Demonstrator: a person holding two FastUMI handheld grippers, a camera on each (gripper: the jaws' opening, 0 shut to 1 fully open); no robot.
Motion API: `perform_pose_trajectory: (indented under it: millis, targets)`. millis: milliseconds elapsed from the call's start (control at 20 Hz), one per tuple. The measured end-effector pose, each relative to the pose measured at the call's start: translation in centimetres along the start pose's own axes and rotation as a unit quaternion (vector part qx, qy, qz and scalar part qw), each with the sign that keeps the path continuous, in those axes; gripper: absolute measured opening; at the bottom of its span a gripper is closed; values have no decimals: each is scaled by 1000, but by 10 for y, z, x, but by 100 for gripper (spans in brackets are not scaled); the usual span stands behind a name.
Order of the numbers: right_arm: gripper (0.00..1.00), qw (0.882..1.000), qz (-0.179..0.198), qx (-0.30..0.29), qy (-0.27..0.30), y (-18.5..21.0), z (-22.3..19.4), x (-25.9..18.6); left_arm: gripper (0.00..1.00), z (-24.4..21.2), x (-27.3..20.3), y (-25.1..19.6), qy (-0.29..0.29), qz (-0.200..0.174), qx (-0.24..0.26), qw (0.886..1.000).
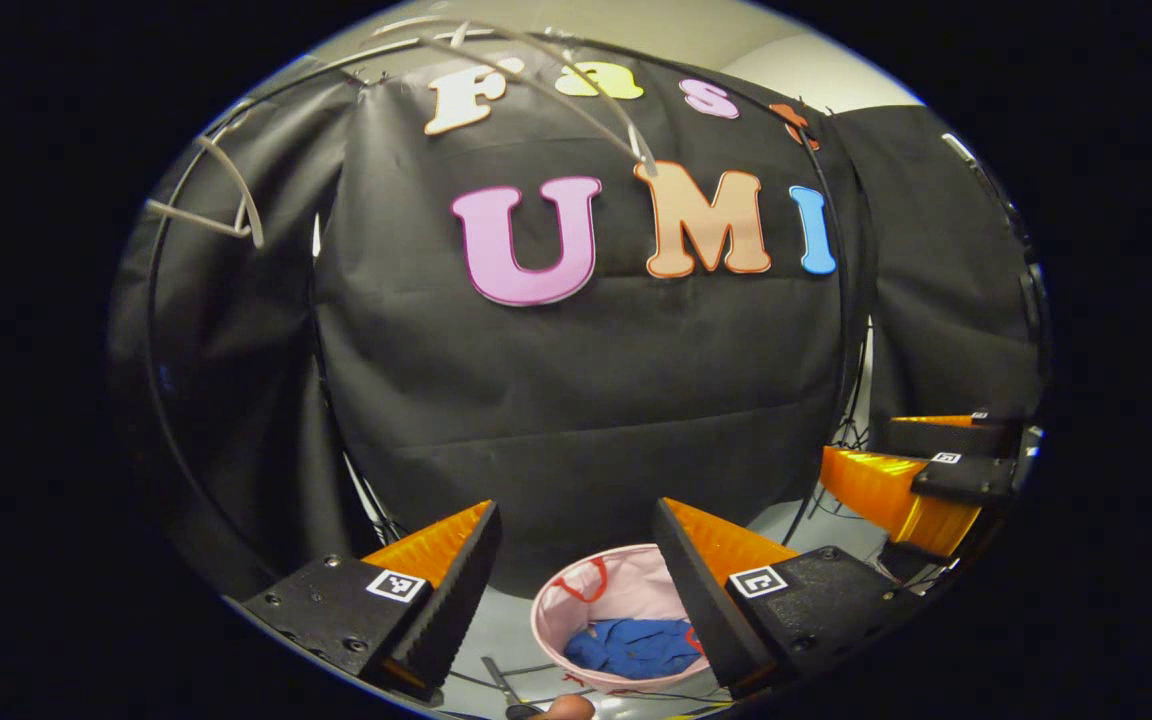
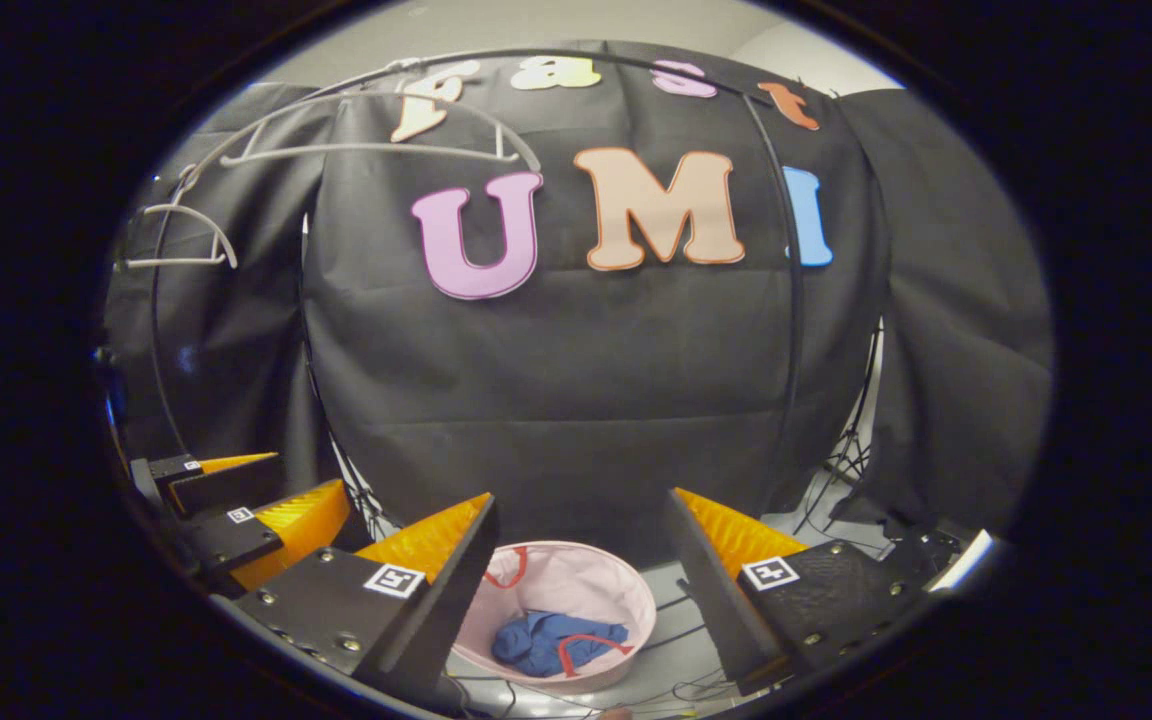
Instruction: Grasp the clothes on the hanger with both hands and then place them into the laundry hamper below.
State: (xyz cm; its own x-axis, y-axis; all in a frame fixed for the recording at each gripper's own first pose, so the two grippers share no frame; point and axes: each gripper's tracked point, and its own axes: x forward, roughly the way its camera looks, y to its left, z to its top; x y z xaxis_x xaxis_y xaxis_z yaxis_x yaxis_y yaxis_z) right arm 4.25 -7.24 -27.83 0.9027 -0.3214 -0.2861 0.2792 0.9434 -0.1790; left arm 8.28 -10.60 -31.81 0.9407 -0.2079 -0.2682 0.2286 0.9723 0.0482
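Observation:
A blue garment lies crumpled inside the pink laundry hamper on the floor; the right gripper view shows the same garment in the hamper with its red handles. Two bare white hangers hang on the rail above. My left gripper is open, well above the hamper, nothing between its orange fingers. My right gripper is open too and holds nothing. The right gripper shows at the right of the left gripper view; the left gripper shows at the left of the right gripper view.
A black curved rail frame stands before the cloth wall. Tripod legs and cables lie on the grey floor at the right. More cables run along the floor beside the hamper.

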Motion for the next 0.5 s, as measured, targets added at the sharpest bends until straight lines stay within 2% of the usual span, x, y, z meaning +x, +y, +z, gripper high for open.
perform_pose_trajectory:
  millis: [150, 350, 400, 450, 500]
  targets:
    - [99, 999, 4, 32, -13, -8, 23, -30, 96, 23, -30, -8, -17, -14, -13, 1000]
    - [99, 996, 0, 62, -59, -28, 64, -64, 99, 54, -53, 11, -37, 9, -12, 999]
    - [94, 995, -1, 68, -67, -32, 72, -71, 100, 57, -56, 14, -33, 13, -17, 999]
    - [99, 995, 2, 72, -74, -33, 80, -74, 100, 61, -57, 17, -30, 17, -22, 999]
    - [95, 994, 6, 76, -81, -33, 89, -77, 100, 66, -55, 21, -29, 23, -26, 999]
